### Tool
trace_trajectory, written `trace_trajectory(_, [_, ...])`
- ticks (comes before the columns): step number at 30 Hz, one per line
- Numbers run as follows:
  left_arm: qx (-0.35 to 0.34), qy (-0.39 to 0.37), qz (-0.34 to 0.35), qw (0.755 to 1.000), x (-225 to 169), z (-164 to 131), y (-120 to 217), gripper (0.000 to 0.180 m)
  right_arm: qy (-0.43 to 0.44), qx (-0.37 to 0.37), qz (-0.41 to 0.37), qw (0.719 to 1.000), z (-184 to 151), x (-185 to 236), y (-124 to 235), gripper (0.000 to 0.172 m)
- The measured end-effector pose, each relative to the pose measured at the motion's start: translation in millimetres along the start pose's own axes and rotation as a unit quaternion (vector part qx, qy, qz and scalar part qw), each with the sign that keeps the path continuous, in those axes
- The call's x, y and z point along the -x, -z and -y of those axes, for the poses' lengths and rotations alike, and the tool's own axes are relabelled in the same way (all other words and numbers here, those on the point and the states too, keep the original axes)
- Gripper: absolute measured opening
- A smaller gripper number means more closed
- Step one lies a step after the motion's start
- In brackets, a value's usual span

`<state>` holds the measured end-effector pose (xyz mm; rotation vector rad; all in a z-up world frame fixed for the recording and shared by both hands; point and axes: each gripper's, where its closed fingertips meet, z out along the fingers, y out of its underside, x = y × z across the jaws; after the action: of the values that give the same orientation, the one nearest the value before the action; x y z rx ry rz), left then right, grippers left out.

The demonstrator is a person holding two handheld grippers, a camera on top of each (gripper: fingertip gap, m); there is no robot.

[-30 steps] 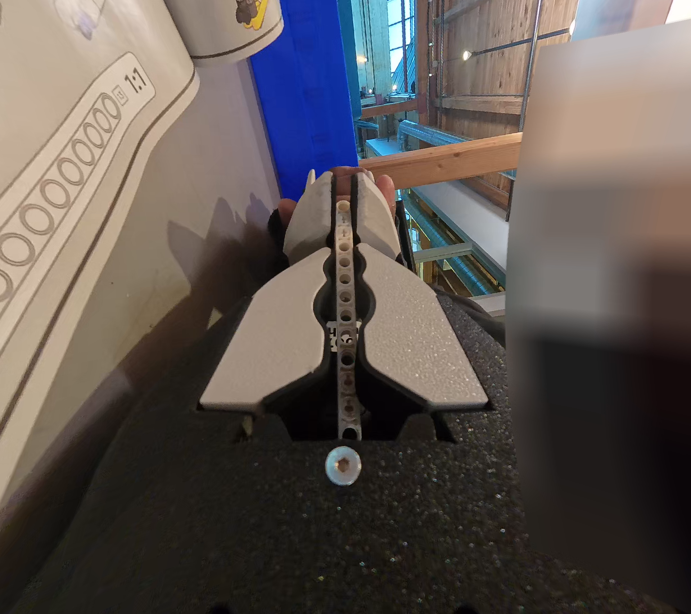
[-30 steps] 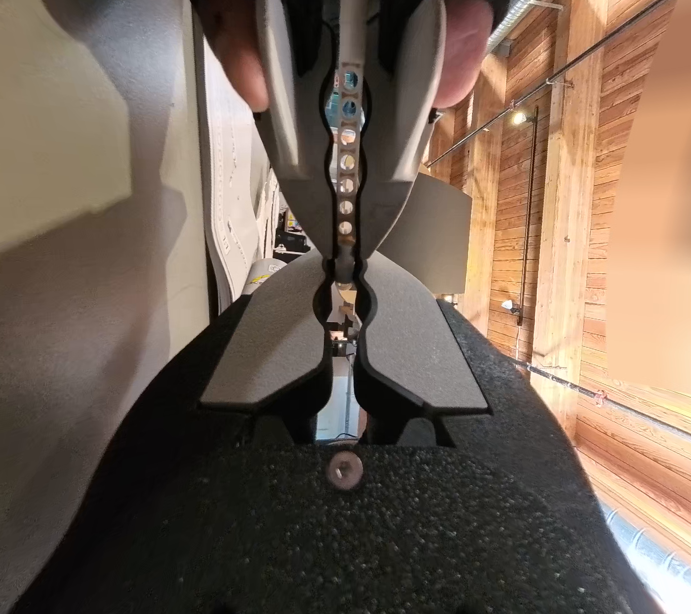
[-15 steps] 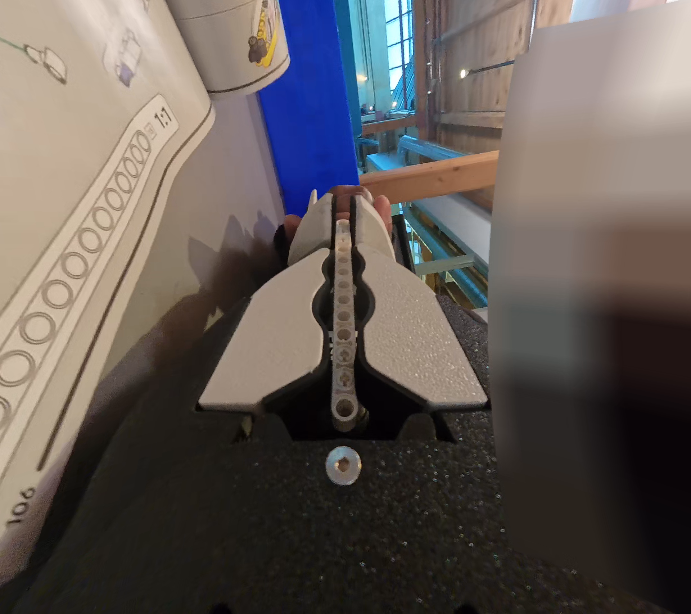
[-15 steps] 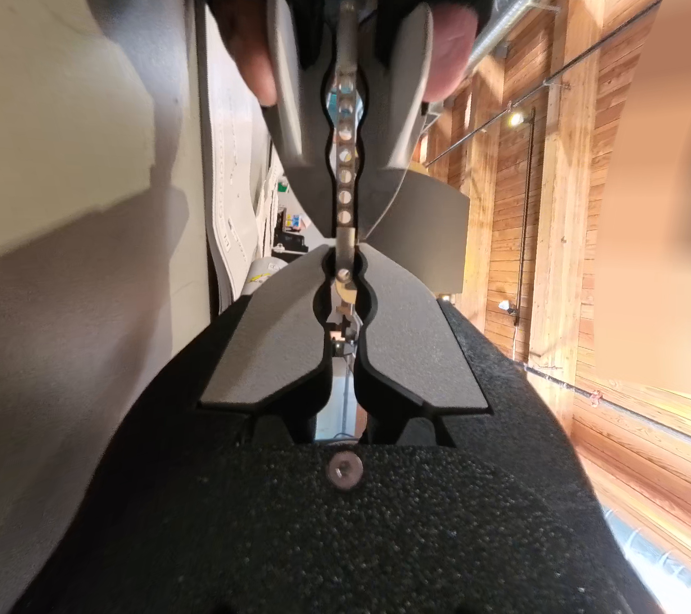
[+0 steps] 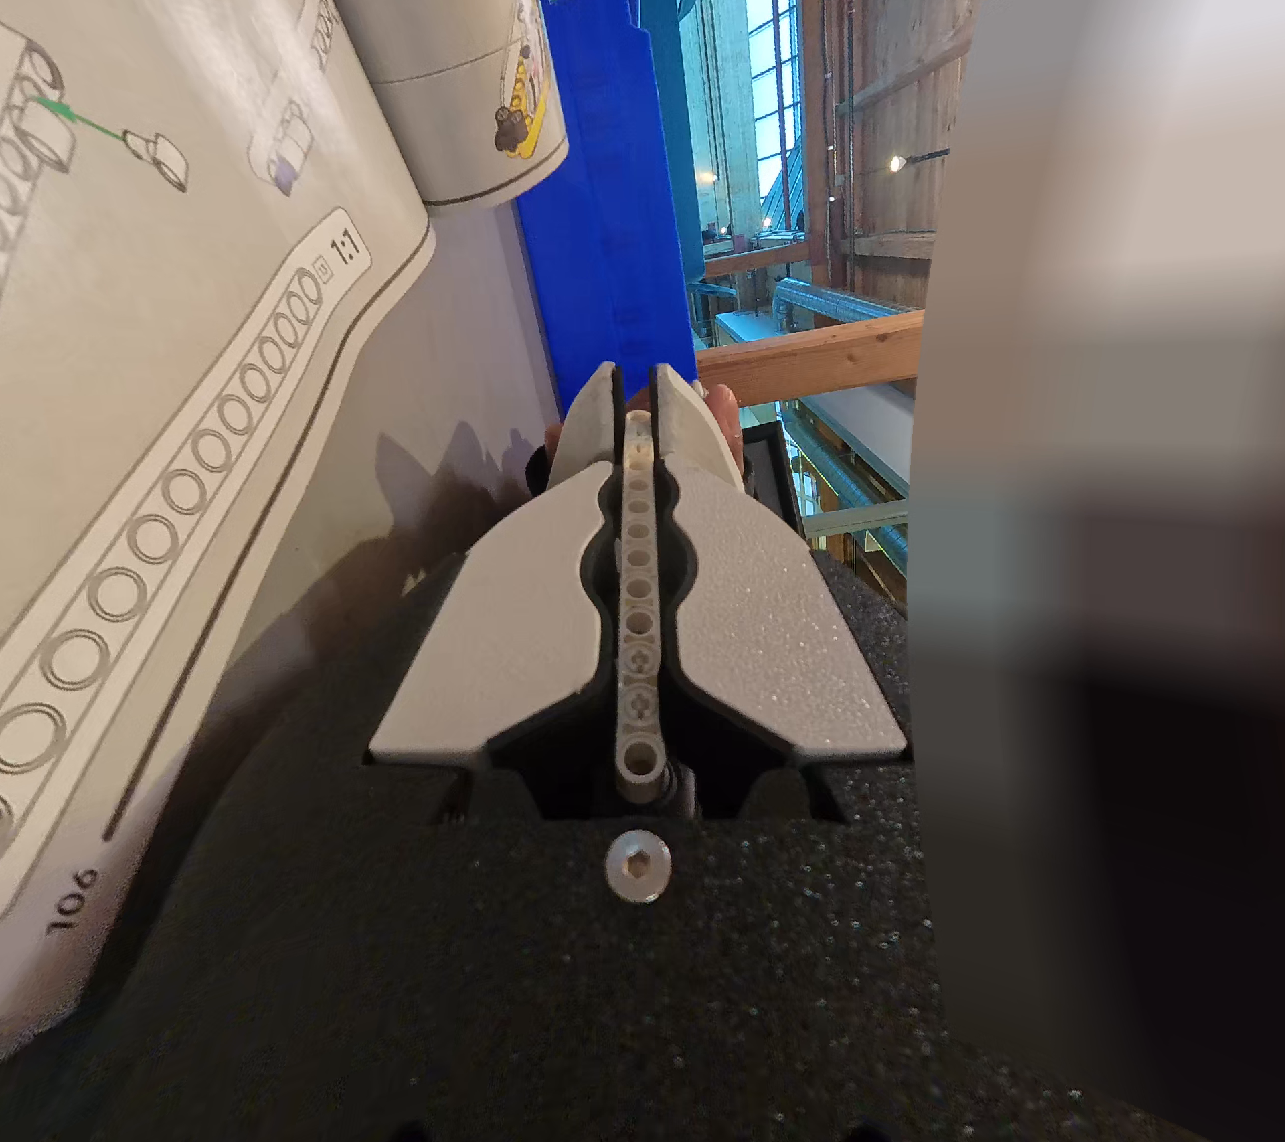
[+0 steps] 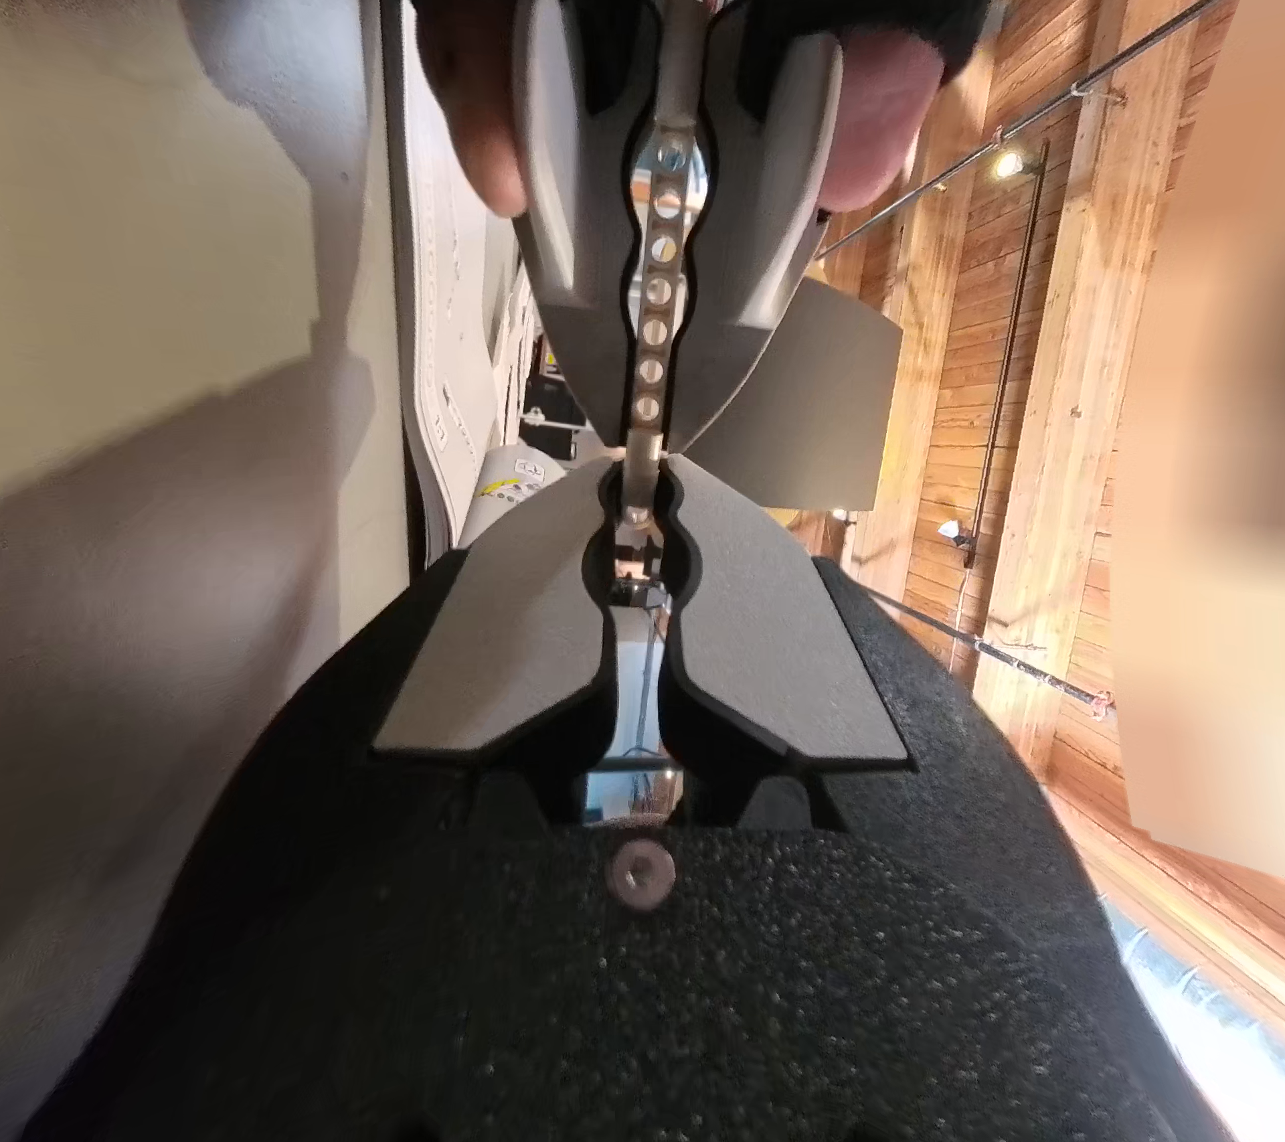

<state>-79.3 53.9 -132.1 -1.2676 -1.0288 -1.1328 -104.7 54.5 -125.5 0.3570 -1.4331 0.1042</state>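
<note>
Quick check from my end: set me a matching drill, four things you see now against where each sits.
Things:
1. grey holed beam
2. instruction booklet
3. blue bin
4. wooden rail

Places:
a. open at the far left of the left wrist view
b. right of the blue bin, behind the grippers
c. clamped between both grippers
d. upright behind the gripper tips, beside the booklet

Pairs: 1-c, 2-a, 3-d, 4-b
</note>
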Motion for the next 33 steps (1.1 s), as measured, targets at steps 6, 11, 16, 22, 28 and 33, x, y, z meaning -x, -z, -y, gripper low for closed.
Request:
trace_trajectory(6, [-0.025,0.022,0.0,0.999,3,7,-6,0.007,0.006,0.04,0.011,0.999,-9,4,-3,0.008])
trace_trajectory(11, [-0.064,0.047,-0.006,0.997,4,5,-7,0.007,0.015,0.042,0.013,0.999,-8,4,2,0.008])
trace_trajectory(16, [-0.094,0.051,-0.009,0.994,2,2,0,0.006,0.011,0.018,0.01,1.0,1,3,8,0.008])
trace_trajectory(22, [-0.099,0.052,0.0,0.994,4,0,2,0.006,0.01,0.009,0.016,1.0,4,5,11,0.008])
trace_trajectory(28, [-0.107,0.057,-0.004,0.993,4,2,3,0.006,0.011,0.011,0.017,1.0,5,5,12,0.007])
trace_trajectory(33, [-0.109,0.053,-0.006,0.993,3,2,4,0.006,0.011,0.01,0.015,1.0,5,4,14,0.007])
